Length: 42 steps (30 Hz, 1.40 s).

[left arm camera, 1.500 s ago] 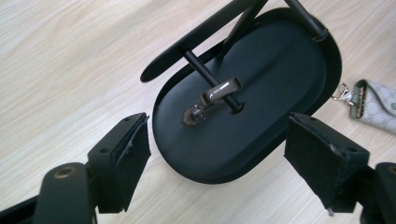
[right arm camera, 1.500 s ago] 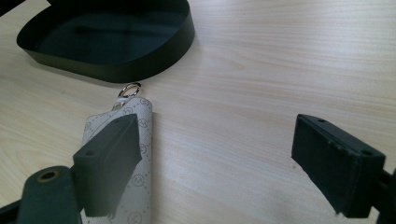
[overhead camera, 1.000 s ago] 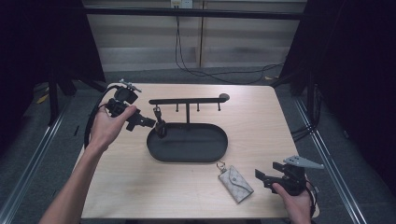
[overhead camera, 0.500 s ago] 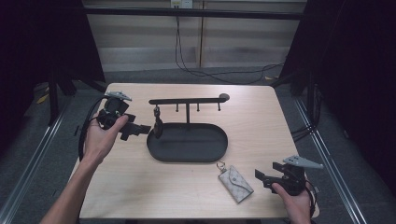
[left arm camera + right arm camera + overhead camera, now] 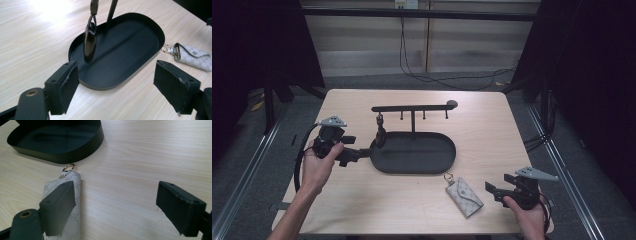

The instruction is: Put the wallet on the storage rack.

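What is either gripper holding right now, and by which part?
Nothing. The left gripper is open near the hanging black fob; the right gripper is open beside the key pouch.

Left hand-held gripper point(image 5: 362, 154) withdrawn from hook-bar end of black tray stand point(image 5: 384, 161): one second ago raised beside dark key fob point(image 5: 381, 136) hanging on bar, jaws near it; half second ago pulled back off stand's left end; now lower and nearer person, just off tray's left rim. Jaws wide apart, aimed at rim, fob hanging free between them in left gripper view. Left hand point(image 5: 319, 162) dropped toward near tabletop edge with it.
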Available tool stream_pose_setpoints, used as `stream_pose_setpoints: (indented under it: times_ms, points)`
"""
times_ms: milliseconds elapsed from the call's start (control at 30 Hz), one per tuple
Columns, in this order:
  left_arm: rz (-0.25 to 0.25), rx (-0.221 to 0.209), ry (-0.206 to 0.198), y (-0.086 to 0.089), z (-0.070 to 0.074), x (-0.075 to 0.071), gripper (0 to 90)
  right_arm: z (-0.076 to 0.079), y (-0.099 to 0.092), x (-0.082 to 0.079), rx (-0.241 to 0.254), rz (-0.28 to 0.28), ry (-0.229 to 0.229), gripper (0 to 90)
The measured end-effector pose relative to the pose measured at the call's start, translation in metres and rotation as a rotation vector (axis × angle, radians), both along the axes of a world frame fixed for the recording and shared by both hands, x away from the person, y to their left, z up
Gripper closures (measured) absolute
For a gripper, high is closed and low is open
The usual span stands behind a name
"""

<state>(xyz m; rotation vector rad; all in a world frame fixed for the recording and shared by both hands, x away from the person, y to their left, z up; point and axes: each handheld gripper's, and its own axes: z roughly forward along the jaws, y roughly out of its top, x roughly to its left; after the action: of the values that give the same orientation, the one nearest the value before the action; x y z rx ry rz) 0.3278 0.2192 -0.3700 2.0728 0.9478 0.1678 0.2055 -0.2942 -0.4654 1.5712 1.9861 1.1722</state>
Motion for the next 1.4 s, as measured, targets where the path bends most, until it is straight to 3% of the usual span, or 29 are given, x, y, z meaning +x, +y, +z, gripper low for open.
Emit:
stream_pose_setpoints:
  times_ms: [133,200,367,533,633,767,933,1067,1133,1200,1400]
  points:
    - [0.002,-0.034,0.014,0.005,-0.009,-0.011,19.8,0.0,-0.001,-0.001,0.003,-0.001,-0.003,15.3]
    - [-0.012,-0.02,0.029,0.004,-0.013,-0.015,19.7,0.0,0.0,0.0,0.006,0.0,-0.003,15.3]
    - [-0.009,-0.007,0.0,0.005,-0.023,-0.03,17.5,0.0,0.001,-0.001,0.018,0.009,0.001,15.9]
    - [-0.089,-0.017,0.035,0.008,-0.039,-0.038,19.7,0.0,0.001,-0.001,0.024,0.0,-0.003,16.2]
    - [-0.087,-0.037,0.045,0.014,-0.048,-0.044,19.7,0.002,0.002,0.002,0.024,0.005,0.008,17.5]
    - [-0.079,-0.028,0.033,0.016,-0.055,-0.056,19.7,0.005,0.008,0.004,0.026,0.03,0.004,17.5]
    - [-0.113,-0.036,0.055,0.019,-0.069,-0.076,19.7,0.013,0.014,0.003,0.019,0.083,0.018,16.9]
    - [-0.076,-0.047,0.062,0.024,-0.08,-0.086,19.2,0.021,0.014,0.003,0.028,0.079,0.024,16.9]
    - [-0.059,-0.038,0.065,0.026,-0.086,-0.089,18.9,0.024,0.014,0.003,0.019,0.078,0.037,17.0]
    - [-0.079,-0.038,0.078,0.029,-0.089,-0.089,18.8,0.027,0.015,0.005,-0.005,0.086,0.059,17.0]
    - [-0.062,-0.077,0.062,0.032,-0.09,-0.093,16.4,0.035,0.027,0.009,-0.057,0.161,0.106,17.0]
